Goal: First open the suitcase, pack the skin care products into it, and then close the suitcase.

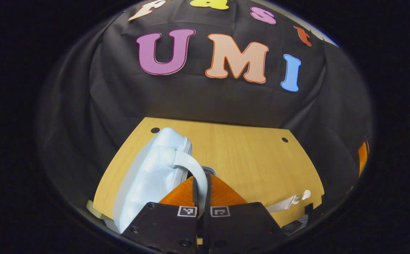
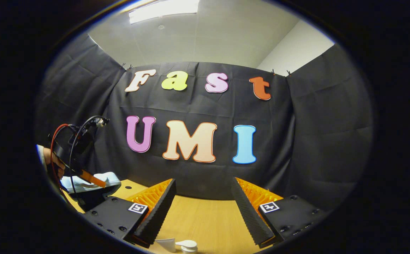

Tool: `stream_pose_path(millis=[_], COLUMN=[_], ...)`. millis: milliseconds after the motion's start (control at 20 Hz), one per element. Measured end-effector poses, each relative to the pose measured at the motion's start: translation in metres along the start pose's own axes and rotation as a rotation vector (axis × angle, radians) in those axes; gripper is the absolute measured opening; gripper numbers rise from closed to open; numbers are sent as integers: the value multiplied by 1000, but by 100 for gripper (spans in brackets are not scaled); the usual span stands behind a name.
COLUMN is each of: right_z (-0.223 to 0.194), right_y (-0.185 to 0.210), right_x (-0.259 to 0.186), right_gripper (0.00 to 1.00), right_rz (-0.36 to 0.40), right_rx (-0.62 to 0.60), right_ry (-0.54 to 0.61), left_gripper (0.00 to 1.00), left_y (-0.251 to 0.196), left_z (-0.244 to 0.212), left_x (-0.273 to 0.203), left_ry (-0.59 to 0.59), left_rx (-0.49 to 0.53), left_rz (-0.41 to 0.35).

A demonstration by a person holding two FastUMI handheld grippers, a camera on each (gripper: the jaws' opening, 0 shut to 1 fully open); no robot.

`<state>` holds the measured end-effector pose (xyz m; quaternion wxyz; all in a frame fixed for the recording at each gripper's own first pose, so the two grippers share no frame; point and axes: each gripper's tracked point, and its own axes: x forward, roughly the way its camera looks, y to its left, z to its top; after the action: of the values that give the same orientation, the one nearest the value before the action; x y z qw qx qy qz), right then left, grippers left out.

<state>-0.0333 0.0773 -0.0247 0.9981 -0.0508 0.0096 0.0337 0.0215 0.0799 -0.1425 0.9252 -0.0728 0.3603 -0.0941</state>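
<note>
Now your left gripper [image 1: 202, 192] clamped on the suitcase handle [image 1: 190, 165] lower centre, pale suitcase [image 1: 148, 176] on the counter [image 1: 254, 158], right gripper [image 2: 203, 201] spread apart.

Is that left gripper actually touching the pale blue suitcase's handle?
Touching. In the left gripper view, the left gripper has both orange fingers pinched on the suitcase handle.

Both grippers, left [image 1: 202, 183] and right [image 2: 203, 204], have orange ribbed fingers with black toothed pads, black screwed bodies and square markers; red and black cables trail.
</note>
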Motion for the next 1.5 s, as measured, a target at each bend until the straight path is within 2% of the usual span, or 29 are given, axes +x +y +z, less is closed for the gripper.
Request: stream_pose_path(millis=[200,700,1200,1300,1500], right_z=[7,16,23,20,14], right_y=[25,82,141,145,149], right_x=[3,12,19,20,21], right_gripper=[99,99,98,98,98], right_rz=[-7,-19,20,18,2], right_rx=[-10,-52,-93,-101,-105], right_ry=[-10,-14,-20,-13,9], left_gripper=[0,0,0,0,0], left_y=[39,164,310,341,372], left_z=[20,52,35,30,4], left_x=[-8,-9,7,11,29], left_ry=[-38,-108,-73,-74,-7], left_rx=[34,28,-57,-27,-71], left_rz=[12,105,257,309,325])
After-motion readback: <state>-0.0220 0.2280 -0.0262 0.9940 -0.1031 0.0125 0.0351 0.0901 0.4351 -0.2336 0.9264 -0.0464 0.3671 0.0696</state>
